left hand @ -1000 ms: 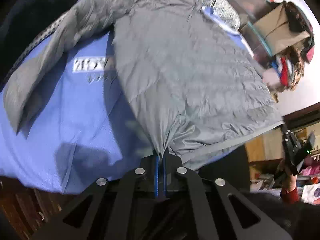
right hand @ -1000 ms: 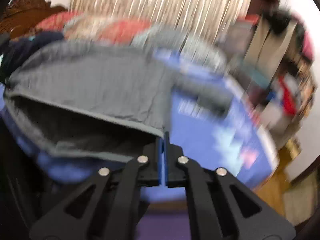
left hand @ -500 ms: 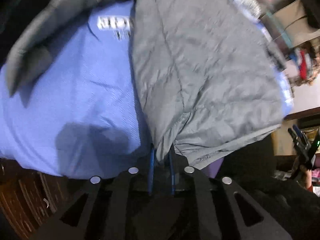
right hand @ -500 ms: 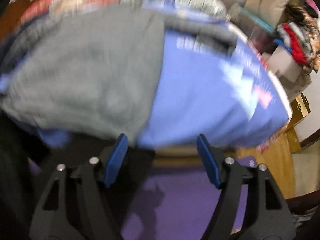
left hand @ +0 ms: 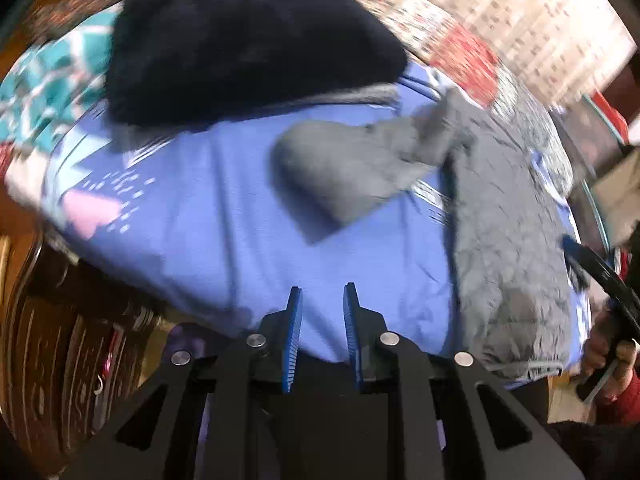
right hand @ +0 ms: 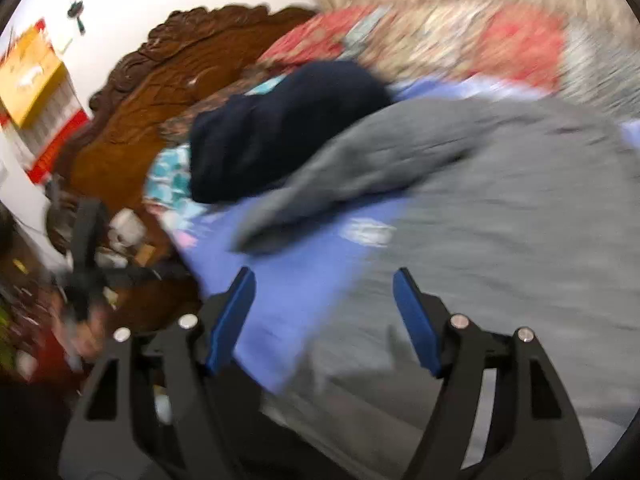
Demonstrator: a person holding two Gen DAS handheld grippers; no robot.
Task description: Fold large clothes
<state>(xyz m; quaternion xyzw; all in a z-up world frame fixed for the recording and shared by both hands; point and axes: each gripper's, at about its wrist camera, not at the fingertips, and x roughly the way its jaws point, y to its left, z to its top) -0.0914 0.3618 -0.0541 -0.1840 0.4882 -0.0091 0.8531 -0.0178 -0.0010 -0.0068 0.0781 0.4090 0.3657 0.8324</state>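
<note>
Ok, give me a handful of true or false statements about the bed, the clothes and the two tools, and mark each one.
1. The grey jacket lies on the blue sheet. True.
2. The left tool is clamped on the jacket's hem. False: its jaws are opening with nothing between them.
3. A dark navy garment sits further up the bed than the jacket's sleeve. True.
4. The right tool is shut. False: its jaws stand wide apart, gripping nothing.
5. The headboard is white metal. False: it is carved brown wood.
</note>
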